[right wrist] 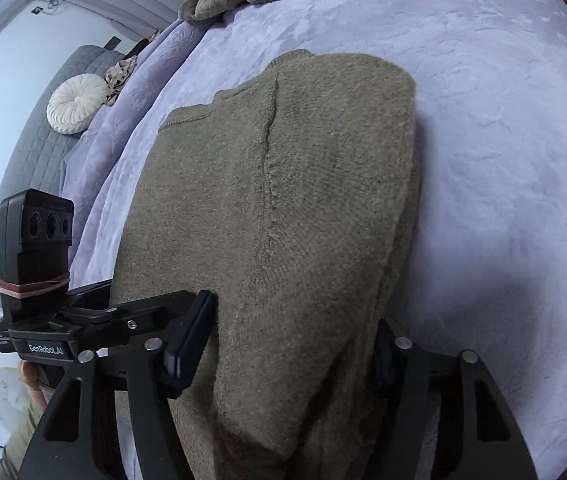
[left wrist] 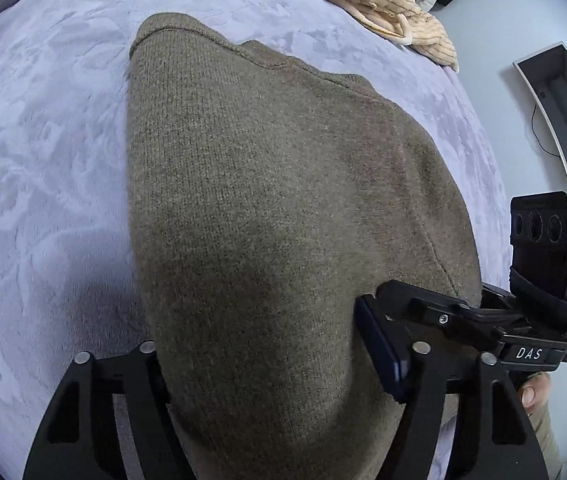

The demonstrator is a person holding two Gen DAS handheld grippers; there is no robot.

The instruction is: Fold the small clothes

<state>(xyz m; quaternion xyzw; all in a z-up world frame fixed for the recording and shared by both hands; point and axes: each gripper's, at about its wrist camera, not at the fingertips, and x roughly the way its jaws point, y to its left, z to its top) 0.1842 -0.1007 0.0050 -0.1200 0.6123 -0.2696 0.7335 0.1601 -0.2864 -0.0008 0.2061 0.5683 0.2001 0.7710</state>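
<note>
Lying lengthwise on the lavender bedspread (left wrist: 43, 160), the olive knitted sweater (left wrist: 263, 180) is already folded into a narrow strip, its ribbed edge at the far end and its near end bunched up between both pairs of tongs. The left gripper (left wrist: 259, 368) straddles that near end: its right pad (left wrist: 383, 356) stands just beside the knit, the left one is hidden under the cloth, so I cannot tell whether it truly pinches. The right gripper (right wrist: 291, 356) is likewise partly open around the thick folded edge (layers show along its right side), and a firm grip cannot be confirmed there either.

The step in hand looks like taking hold of the near end for a crosswise fold. Next, both tongs need to close firmly on all layers, then lift and carry the near end toward the far ribbed edge, keeping the sides aligned.
</note>
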